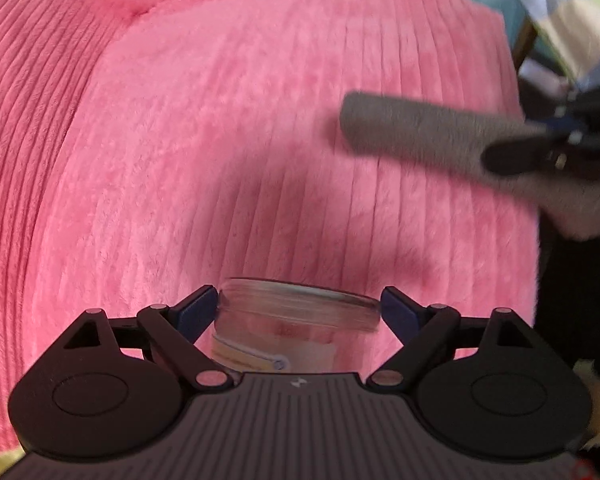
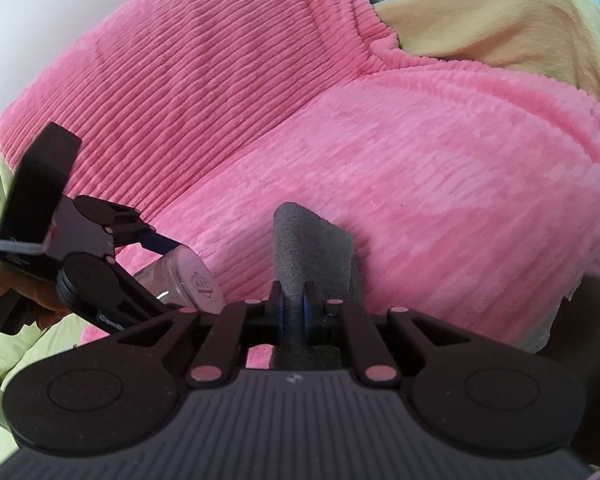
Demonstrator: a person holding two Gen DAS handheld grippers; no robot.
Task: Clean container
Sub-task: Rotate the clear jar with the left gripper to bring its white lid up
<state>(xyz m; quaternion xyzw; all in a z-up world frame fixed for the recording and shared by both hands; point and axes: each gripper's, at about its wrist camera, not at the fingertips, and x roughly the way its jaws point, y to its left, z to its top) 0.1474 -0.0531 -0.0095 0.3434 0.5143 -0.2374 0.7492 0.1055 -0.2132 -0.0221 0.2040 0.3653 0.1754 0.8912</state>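
Clear plastic container (image 1: pixel 296 320) held by the left gripper (image 1: pixel 298 312), one blue pad on each side of it, jaws only moderately apart and closing on its wall just under the wide rim. From the right wrist view, same container (image 2: pixel 188 280) seen tilted, its flat end with an embossed mark turned toward the camera, hanging above the pink ribbed blanket (image 2: pixel 420 168) and not resting on it. Small yellowish label on its side, not readable.

Grey sponge strip (image 2: pixel 300 240) pinched by the right gripper (image 2: pixel 294 308), jaws nearly together, soft material squeezed thin between the pads and sticking out forward past the fingertips. In the left wrist view, the sponge strip (image 1: pixel 416 136) reaching in from the right, blurred, well apart from the container and higher in the picture.

Task judged as in its early or middle part: both things already picked up, container and sponge not touching at this moment. Cannot tell whether any wiping is done; no dirt or foam visible on the clear wall. Probably left to do: bringing the sponge tip to the container and rubbing it inside or around
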